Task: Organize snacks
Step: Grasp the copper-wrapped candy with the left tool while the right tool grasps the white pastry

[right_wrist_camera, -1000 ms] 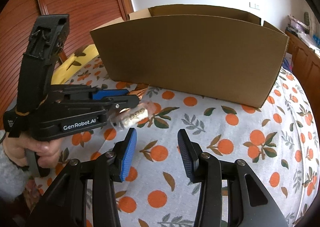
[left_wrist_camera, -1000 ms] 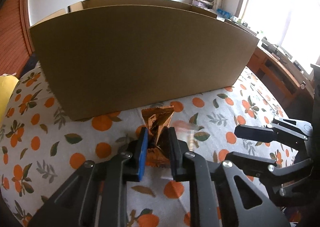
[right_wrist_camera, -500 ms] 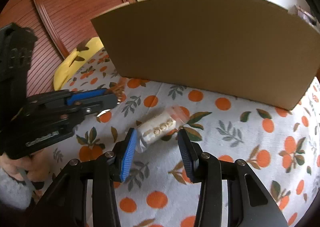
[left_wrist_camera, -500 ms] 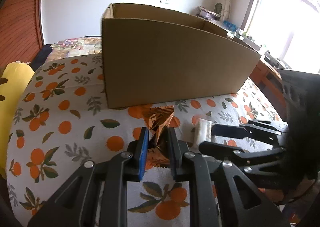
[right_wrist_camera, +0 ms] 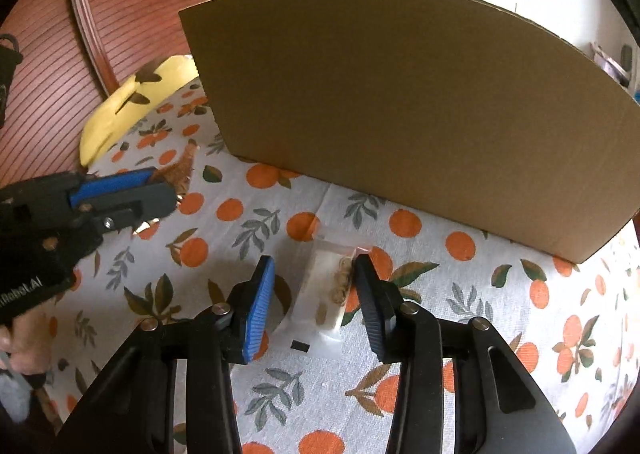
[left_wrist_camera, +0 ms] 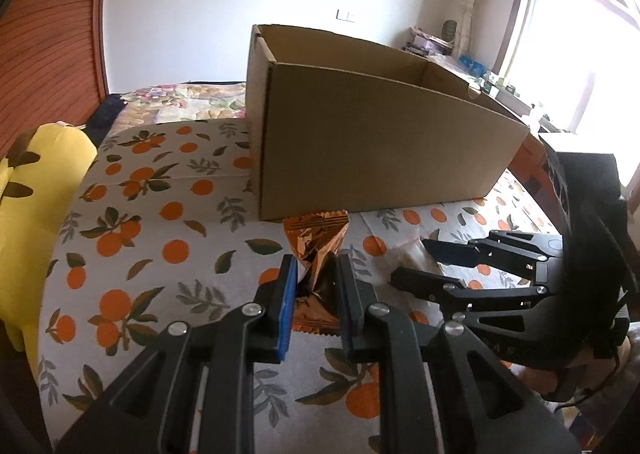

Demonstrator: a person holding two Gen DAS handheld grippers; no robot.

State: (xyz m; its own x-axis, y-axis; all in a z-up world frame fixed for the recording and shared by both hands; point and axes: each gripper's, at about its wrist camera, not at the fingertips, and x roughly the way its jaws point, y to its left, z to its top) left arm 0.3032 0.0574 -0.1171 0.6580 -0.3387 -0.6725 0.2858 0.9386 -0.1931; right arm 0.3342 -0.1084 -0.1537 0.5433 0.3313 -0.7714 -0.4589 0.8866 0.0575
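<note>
Orange-printed cloth covered the surface (right_wrist_camera: pixel 500 334) below me. My right gripper (right_wrist_camera: pixel 314 294) stood wide apart, straddling the clear snack pack (right_wrist_camera: pixel 326 294), whose long axis ran roughly along the fingers; whether either pad touched it, I couldn't quite tell. My left gripper (left_wrist_camera: pixel 314 290) was clamped on the copper foil packet (left_wrist_camera: pixel 316 242). Beyond both stood the cardboard box (left_wrist_camera: pixel 380 158).
</note>
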